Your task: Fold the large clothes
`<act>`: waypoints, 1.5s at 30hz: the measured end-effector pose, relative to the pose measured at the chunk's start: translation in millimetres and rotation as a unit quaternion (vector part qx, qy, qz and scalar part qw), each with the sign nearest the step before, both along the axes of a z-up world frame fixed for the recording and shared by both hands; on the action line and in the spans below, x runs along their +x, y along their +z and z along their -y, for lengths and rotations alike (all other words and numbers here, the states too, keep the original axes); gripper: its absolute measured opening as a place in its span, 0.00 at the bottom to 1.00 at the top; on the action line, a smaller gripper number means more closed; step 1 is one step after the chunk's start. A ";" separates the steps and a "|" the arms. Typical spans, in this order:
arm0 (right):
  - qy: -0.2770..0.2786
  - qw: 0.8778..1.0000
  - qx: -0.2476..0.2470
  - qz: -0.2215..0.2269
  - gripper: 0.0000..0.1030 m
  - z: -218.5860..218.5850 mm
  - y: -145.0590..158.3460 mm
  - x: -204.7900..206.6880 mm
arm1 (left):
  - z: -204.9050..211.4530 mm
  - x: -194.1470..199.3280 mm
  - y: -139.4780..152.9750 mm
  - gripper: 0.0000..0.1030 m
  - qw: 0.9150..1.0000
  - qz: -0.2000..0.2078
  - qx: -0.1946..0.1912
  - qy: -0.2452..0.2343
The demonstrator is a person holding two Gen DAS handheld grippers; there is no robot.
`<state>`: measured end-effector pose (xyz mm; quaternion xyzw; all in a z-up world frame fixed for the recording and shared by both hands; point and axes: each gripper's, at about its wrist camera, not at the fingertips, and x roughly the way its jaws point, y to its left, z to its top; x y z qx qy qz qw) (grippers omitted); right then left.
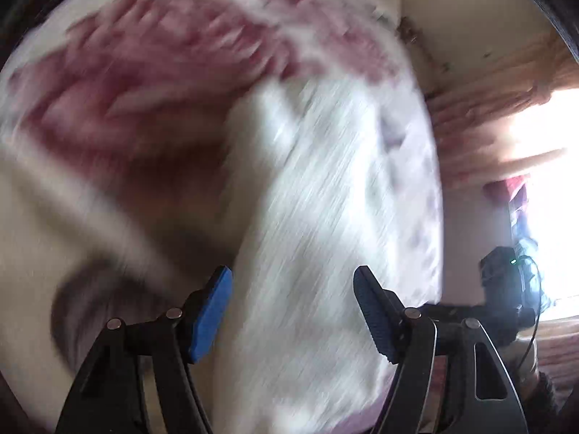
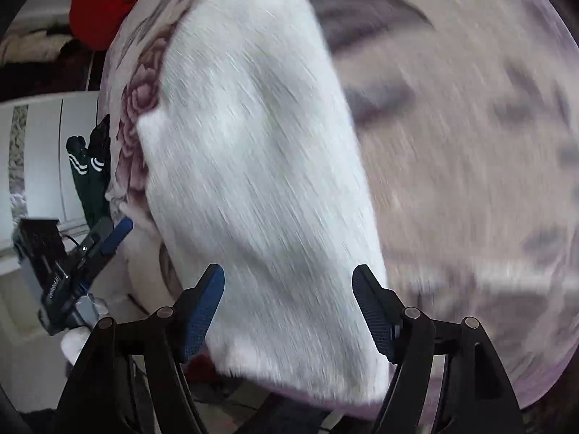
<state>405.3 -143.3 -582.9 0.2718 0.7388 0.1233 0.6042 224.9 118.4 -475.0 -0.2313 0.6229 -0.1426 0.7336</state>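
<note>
Presently, left gripper (image 1: 293,311) parted, blue pads (image 1: 211,314) clear of the cloth, nothing clamped. Right gripper (image 2: 287,311) likewise parted, pads (image 2: 202,311) spread to either side of the white garment (image 2: 253,166), not pressing on it. Garment lying flat in a long folded strip on the floral bedspread (image 2: 470,144), near end at the spread's near edge beneath the right fingers. Same white garment (image 1: 325,199) beneath and ahead of the left fingers, with pink flower print of the bedspread (image 1: 144,83) beyond it. Heavy motion blur in both views; fine detail of the cloth not readable. Red fabric (image 2: 108,0) at the far edge. Dark striped clothing (image 2: 90,170) hanging off the spread's left side.
</note>
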 end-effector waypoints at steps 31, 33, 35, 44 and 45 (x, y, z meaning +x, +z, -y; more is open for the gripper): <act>-0.168 0.926 0.336 -0.025 0.16 -9.6 -12.8 -24.2 | -6.1 64.3 11.5 0.15 0.972 -0.068 -0.188 0.121; -0.183 0.923 0.335 -0.037 0.17 2.4 -9.2 5.3 | -2.4 98.5 1.0 0.16 0.969 -0.079 -0.194 0.128; -0.204 0.919 0.335 -0.044 0.22 24.6 -3.9 33.9 | -2.6 125.8 -8.4 0.19 0.966 -0.091 -0.202 0.136; -0.303 0.880 0.365 -0.024 0.73 54.4 -29.3 98.7 | -50.2 153.2 -32.6 0.51 0.922 -0.102 -0.318 0.195; -0.314 0.874 0.370 -0.016 0.74 60.4 -28.8 100.4 | -62.4 150.5 -30.3 0.54 0.916 -0.083 -0.329 0.216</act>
